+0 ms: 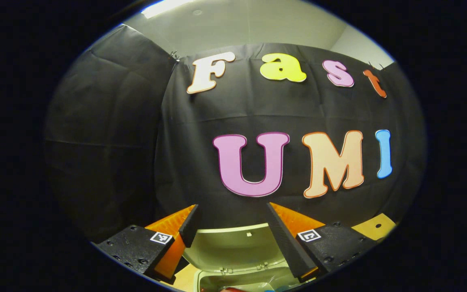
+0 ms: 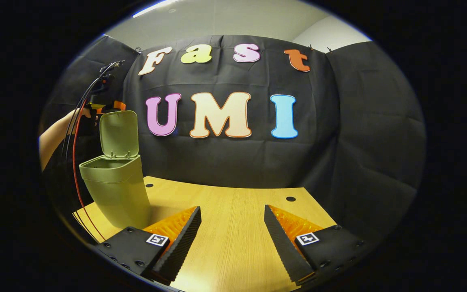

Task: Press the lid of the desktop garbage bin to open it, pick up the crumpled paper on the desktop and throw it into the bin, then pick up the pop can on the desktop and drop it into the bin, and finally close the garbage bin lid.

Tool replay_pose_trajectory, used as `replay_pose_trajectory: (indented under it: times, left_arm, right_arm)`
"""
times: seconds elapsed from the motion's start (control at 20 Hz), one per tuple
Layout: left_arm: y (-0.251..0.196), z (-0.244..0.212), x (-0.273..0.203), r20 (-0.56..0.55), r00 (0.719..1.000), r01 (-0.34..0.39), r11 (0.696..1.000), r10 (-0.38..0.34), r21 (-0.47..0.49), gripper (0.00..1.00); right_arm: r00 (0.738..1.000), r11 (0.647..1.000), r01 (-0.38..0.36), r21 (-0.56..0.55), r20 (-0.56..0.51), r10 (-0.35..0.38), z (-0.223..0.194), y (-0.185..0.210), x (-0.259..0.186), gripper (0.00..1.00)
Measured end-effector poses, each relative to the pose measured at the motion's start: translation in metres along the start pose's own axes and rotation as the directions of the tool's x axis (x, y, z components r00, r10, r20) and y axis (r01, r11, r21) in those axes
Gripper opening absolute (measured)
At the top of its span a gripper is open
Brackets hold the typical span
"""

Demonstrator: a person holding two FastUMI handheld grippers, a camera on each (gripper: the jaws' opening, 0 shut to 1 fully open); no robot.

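Note:
The green garbage bin (image 2: 116, 194) stands on the left of the wooden table (image 2: 233, 243), and its lid (image 2: 118, 134) is raised upright. My left gripper (image 1: 231, 209) hangs open over the bin, looking down past the lid (image 1: 233, 243) into the mouth (image 1: 237, 280). Bits of red and blue (image 1: 233, 289) show inside, too cut off to identify. In the right gripper view, the left gripper (image 2: 110, 107) sits behind the lid's top, held by a hand (image 2: 61, 127). My right gripper (image 2: 232, 210) is open low over bare table, right of the bin, with nothing between its fingers.
Red and black cables (image 2: 75, 162) hang from the left gripper down past the bin's left side. Black cloth walls close the booth behind and on both sides. Small dark holes (image 2: 290, 198) mark the tabletop near the back.

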State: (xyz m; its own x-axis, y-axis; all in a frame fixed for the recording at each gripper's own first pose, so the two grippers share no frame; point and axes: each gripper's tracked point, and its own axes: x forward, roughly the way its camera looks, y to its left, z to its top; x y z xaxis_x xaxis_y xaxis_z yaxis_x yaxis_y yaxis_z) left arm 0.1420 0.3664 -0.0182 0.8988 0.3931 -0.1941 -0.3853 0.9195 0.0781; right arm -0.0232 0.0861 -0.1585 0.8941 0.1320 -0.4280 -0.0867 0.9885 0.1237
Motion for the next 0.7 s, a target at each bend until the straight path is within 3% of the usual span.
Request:
replay_pose_trajectory:
  times: [0.3, 0.7]
  left_arm:
    - [-0.01, -0.009, -0.041, -0.016, 1.0, -0.002, 1.0, 0.002, 0.003, 0.96]
    - [-0.021, -0.054, -0.103, -0.08, 0.997, -0.003, 1.0, 0.002, -0.007, 0.99]
  right_arm:
    - [0.997, 0.997, -0.074, 0.007, 0.01, 0.074, 0.005, 0.006, 0.01, 1.0]
    - [0.983, 0.983, -0.181, 0.013, 0.005, 0.181, 0.004, 0.019, 0.019, 0.98]
